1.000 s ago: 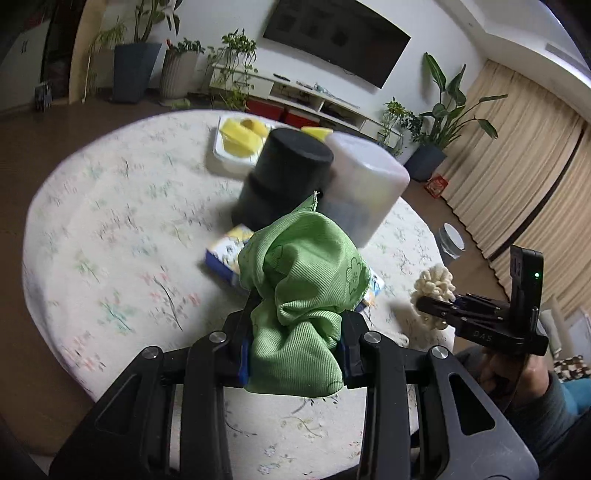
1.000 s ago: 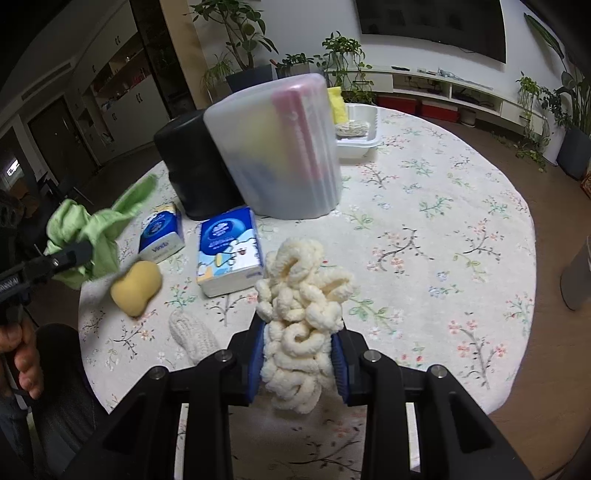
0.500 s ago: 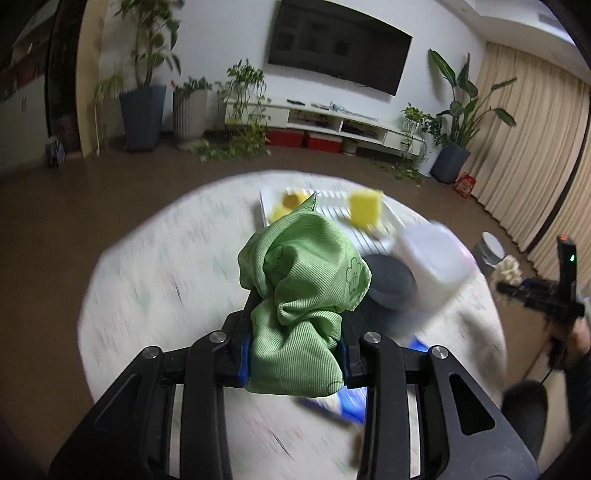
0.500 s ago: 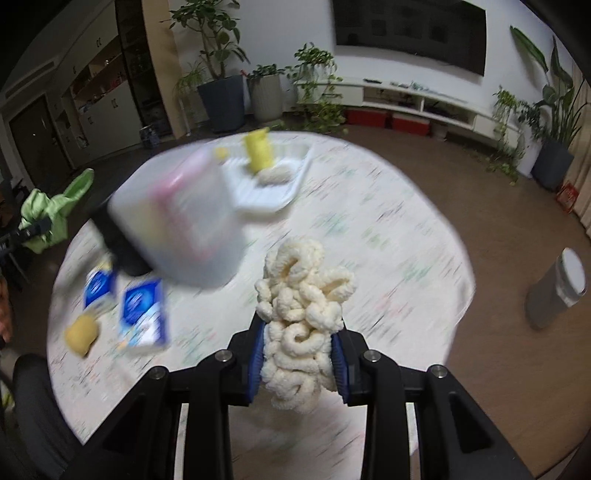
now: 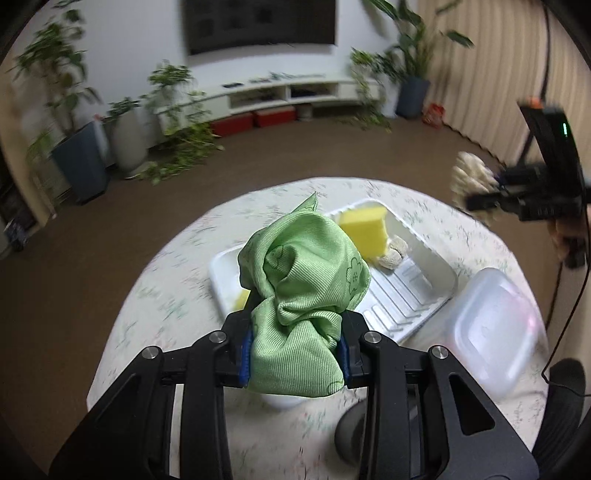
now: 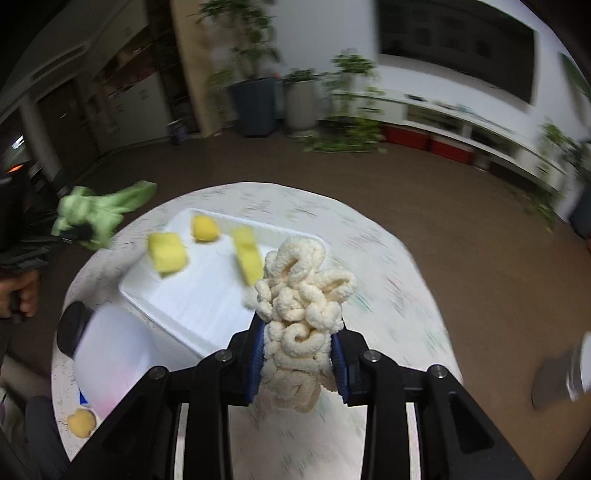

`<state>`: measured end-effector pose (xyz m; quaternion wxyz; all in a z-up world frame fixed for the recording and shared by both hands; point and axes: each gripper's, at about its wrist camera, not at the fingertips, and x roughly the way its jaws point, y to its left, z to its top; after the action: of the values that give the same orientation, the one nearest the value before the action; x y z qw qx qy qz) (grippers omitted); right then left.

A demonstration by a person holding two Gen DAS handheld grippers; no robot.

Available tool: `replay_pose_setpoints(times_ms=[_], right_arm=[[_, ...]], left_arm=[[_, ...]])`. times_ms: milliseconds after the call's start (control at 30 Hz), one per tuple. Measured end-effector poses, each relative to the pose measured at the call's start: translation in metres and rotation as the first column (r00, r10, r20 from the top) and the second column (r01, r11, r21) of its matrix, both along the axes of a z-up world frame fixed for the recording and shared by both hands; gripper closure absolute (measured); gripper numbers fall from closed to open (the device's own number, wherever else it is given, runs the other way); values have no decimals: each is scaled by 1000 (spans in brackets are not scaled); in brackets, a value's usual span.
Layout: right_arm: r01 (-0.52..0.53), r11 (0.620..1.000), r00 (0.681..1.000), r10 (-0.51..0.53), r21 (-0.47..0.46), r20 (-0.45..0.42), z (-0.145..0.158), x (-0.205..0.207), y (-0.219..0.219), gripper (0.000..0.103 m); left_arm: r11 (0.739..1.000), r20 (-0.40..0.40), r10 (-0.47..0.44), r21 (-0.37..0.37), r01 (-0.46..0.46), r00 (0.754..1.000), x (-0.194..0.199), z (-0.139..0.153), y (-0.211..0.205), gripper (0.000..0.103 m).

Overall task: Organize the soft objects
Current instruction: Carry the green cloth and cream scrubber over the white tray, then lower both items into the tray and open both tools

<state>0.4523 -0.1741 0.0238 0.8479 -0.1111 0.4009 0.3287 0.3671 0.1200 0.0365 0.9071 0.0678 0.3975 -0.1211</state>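
Left wrist view: left gripper (image 5: 295, 354) jaws clamp green cloth (image 5: 303, 291), right gripper (image 6: 297, 360) jaws clamp cream chenille piece (image 6: 303, 295), both above white tray (image 6: 192, 295) already holding 3 yellow sponges (image 6: 166, 253); 2 placements left.

A round table (image 5: 177, 291) carries a floral-print cloth and stands on a brown floor (image 5: 74, 266). On the table, a translucent plastic container (image 5: 495, 328) lies on its side, and a black cylindrical item (image 6: 72, 328) shows just behind it. A wall-mounted television (image 5: 260, 22) hangs above a long white media shelf (image 5: 280, 90) holding red boxes (image 5: 255, 120). Potted plants (image 5: 77, 155) stand along the wall. Beige curtains (image 5: 491, 62) cover the right side of the room.
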Motion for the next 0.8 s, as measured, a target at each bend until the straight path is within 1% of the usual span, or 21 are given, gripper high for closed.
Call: replay_pose_setpoints(times_ms=[100, 200, 267, 367, 533, 633, 800], right_arm=[[-114, 993, 993, 114, -10, -15, -1, 13, 36, 69], [-238, 971, 971, 237, -23, -35, -6, 20, 68, 69], [-298, 954, 954, 295, -37, -54, -12, 23, 85, 69], [-369, 927, 928, 363, -66, -88, -23, 27, 105, 69], [-436, 891, 896, 416, -130, -152, -55, 31, 125, 69], [-445, 879, 891, 416, -168, -183, -74, 35, 134, 69], [-436, 883, 893, 399, -177, -208, -88, 45, 136, 69]], left_arm=[[997, -50, -72, 32, 74, 996, 19, -15, -18, 72], [990, -98, -113, 68, 120, 989, 32, -31, -31, 72], [989, -111, -120, 70, 128, 987, 38, -37, -32, 72], [990, -123, -127, 47, 134, 984, 47, -43, -28, 72], [985, -159, -145, 67, 157, 977, 51, -63, -35, 72], [981, -173, -159, 80, 174, 972, 51, -70, -41, 72], [980, -188, -161, 82, 179, 969, 54, -76, -44, 71]])
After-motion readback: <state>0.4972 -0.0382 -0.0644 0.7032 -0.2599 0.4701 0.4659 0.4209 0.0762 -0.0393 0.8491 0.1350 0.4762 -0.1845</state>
